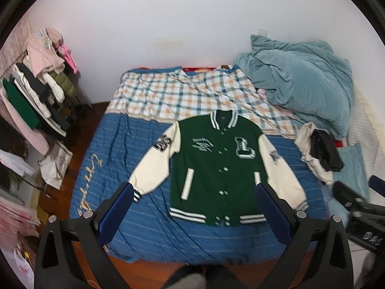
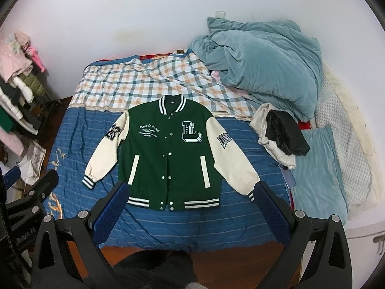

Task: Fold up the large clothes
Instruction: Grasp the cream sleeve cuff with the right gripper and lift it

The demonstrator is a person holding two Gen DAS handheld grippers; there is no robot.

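A green varsity jacket (image 1: 216,166) with cream sleeves and a white "L" patch lies flat, face up and buttoned, on the blue striped bedspread (image 1: 149,226); it also shows in the right wrist view (image 2: 168,154). Both sleeves are spread out to the sides. My left gripper (image 1: 195,190) is open and empty, held above the near edge of the bed in front of the jacket's hem. My right gripper (image 2: 190,187) is open and empty too, also above the near edge of the bed. Neither touches the jacket.
A checked sheet (image 2: 149,82) covers the far half of the bed. A crumpled teal duvet (image 2: 269,65) is piled at the back right, with a small heap of white and black clothes (image 2: 279,134) beside it. A rack of hanging clothes (image 1: 36,91) stands on the left.
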